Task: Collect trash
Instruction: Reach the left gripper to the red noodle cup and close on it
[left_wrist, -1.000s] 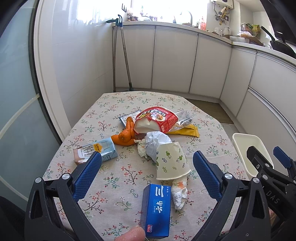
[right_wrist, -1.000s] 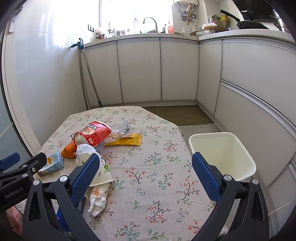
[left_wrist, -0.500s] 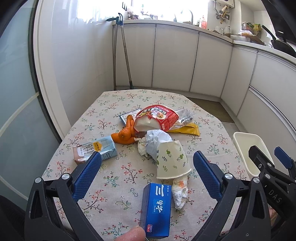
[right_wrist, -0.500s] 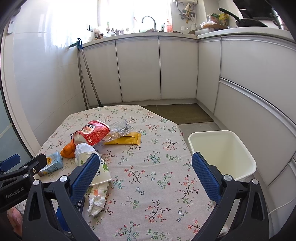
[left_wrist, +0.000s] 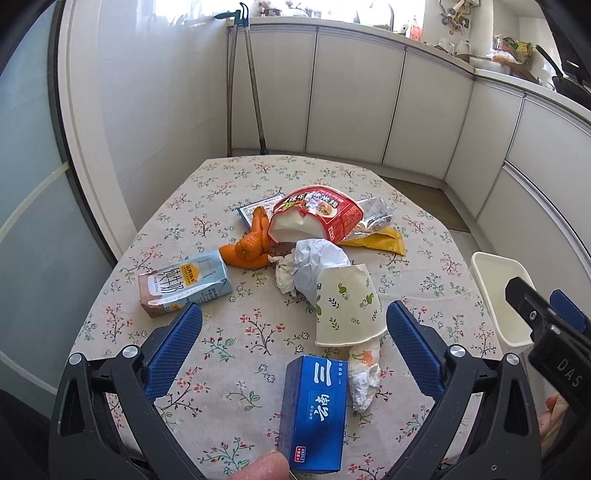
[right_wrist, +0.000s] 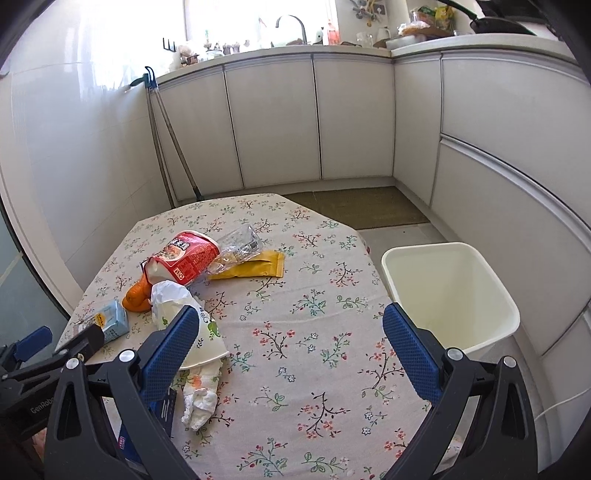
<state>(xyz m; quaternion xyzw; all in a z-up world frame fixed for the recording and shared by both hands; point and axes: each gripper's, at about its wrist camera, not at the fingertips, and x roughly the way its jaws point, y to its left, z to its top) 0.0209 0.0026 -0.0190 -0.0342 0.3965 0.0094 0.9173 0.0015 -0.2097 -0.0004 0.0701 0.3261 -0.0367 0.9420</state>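
A heap of trash is spread over the middle of the surface (left_wrist: 229, 343), which is covered by a floral cloth. Nearest the left tool (left_wrist: 293, 350) a blue carton (left_wrist: 314, 413) is found, lying between and just below its two blue pads, with a thumb tip (left_wrist: 258, 470) seen at its near end. Touching the carton's right side is a crumpled tissue (left_wrist: 364, 376), and just beyond it a paper cup (left_wrist: 347, 310) with a green pattern is laid on its side, its mouth turned toward the tool. Behind the cup, crumpled white paper (left_wrist: 314, 258), orange peel (left_wrist: 247, 251), a red noodle bowl (left_wrist: 314, 218), a clear plastic wrapper (left_wrist: 375, 218) and a yellow packet (left_wrist: 384, 243) are piled together. A milk carton (left_wrist: 184, 284) is placed apart on the left, just beyond the left pad. What seems to be a flat printed card (left_wrist: 255, 208) is partly hidden behind the peel.

The left tool is held wide apart with nothing gripped. The right tool (right_wrist: 286, 350) is likewise spread wide and empty, held above the bare cloth; the cup (right_wrist: 199, 332) and tissue (right_wrist: 199, 391) are partly covered by its left pad. A cream waste bin (right_wrist: 458, 295) is stood on the floor beside the surface's right edge, close to the right pad. White kitchen cabinets (right_wrist: 273, 122) are seen behind.
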